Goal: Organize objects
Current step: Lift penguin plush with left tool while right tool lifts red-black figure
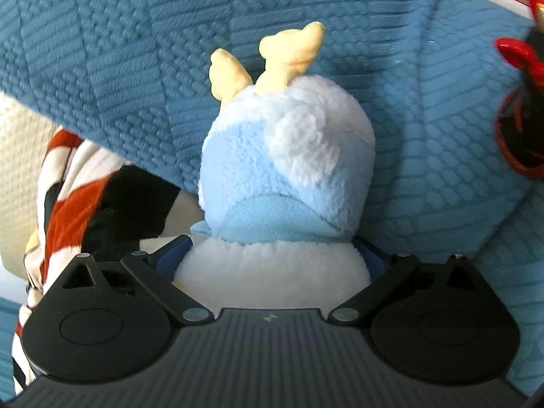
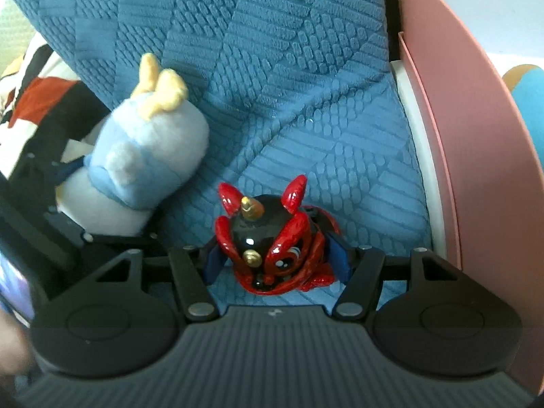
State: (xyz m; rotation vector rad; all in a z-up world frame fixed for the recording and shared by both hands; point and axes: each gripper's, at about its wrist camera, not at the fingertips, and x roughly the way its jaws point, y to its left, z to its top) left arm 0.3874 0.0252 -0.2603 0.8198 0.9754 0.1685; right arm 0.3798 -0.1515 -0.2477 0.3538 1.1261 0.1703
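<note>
Your left gripper (image 1: 272, 265) has its jaws clamped on the white base of the plush (image 1: 282, 170); your right gripper (image 2: 277, 258) is clamped on the glossy red figure (image 2: 275, 248), just right of the plush, both against the blue cushion (image 2: 272, 85). Keep each grip low and firm, and hold the toys apart so the plush's antlers don't brush the figure. Right of the figure stands a pink bin (image 2: 459, 136); something blue and orange shows inside, too cropped to name.

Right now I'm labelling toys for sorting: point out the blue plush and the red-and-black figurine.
blue plush (image 1: 272, 176), left wrist view, on the back of its head.
red-and-black figurine (image 2: 272, 238), right wrist view, on its glossy black head.
</note>
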